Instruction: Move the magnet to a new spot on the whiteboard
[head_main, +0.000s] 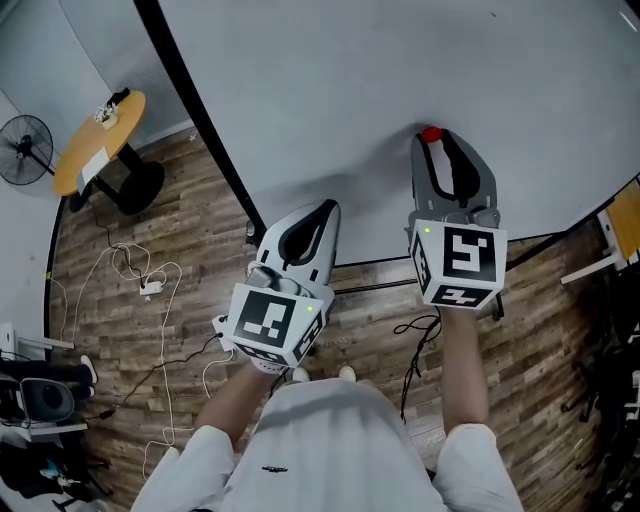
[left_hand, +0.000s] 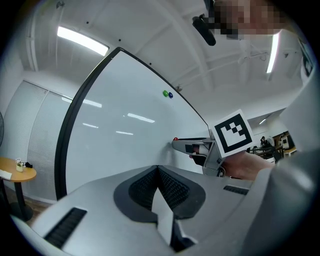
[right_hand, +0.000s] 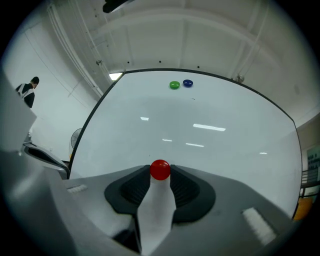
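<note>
A large whiteboard (head_main: 400, 70) fills the upper part of the head view. My right gripper (head_main: 432, 138) points at its lower part and is shut on a small red magnet (head_main: 431, 133), which sits between the fingertips right at the board's surface. The right gripper view shows that red magnet (right_hand: 160, 170) pinched by both pads. From the left gripper view, the red magnet (left_hand: 175, 139) shows at the right gripper's tip against the board. My left gripper (head_main: 328, 207) hangs to the left, near the board's lower edge, shut with nothing in it.
A green magnet (right_hand: 174, 85) and a blue magnet (right_hand: 187, 83) stick side by side near the board's top. On the wooden floor to the left stand a round yellow table (head_main: 100, 140) and a fan (head_main: 24, 150), with loose cables (head_main: 150, 285). A person (right_hand: 26, 91) stands far off.
</note>
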